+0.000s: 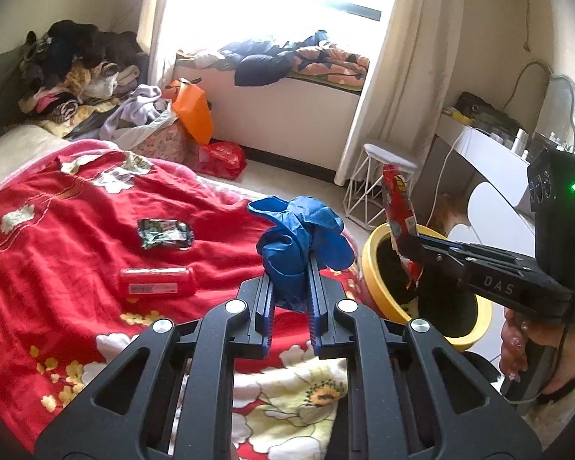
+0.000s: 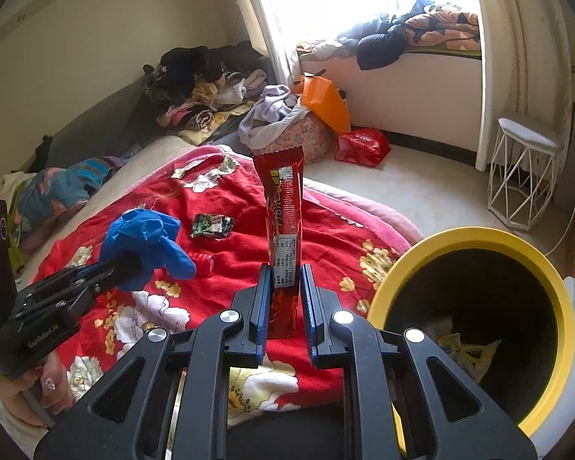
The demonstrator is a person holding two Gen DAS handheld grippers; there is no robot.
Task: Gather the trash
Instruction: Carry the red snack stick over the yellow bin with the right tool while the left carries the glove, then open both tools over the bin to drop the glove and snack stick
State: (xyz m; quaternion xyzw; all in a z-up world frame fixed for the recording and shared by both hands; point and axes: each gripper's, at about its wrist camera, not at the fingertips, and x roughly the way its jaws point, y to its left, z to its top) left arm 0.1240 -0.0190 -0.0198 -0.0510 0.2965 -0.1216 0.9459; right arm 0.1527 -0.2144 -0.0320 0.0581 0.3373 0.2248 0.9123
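From the left wrist camera, the left gripper (image 1: 290, 268) has its jaws pinched in on a crumpled blue glove (image 1: 301, 237), held up off the red floral blanket (image 1: 57, 268), probably so it can be carried over to the yellow-rimmed trash bin (image 1: 370, 268) just to its right. The right gripper (image 1: 410, 253) is already over that bin's mouth, closed on a red snack wrapper (image 1: 398, 203), which looks like it's lined up for the drop. "DAS" is printed on the right gripper's body. Still lying on the blanket: a dark green crinkled wrapper (image 1: 165, 233) and a flat red packet (image 1: 155, 281) with a white label too blurry to read. Switching to the right wrist camera, the right gripper (image 2: 285, 287) is squeezed down on the lower end of the red snack wrapper (image 2: 283, 211), which stands upright; there's a white ingredients-style panel and a barcode, text too small to make out. The bin (image 2: 475, 237) sits just right of the fingers, tilted toward the camera, with some yellowish trash already inside. The left gripper (image 2: 122, 264) with the blue glove (image 2: 145, 237) hangs over the blanket (image 2: 326, 230), and its body reads something like "GenRobot.AI". The green wrapper (image 2: 212, 226) lies beyond it.
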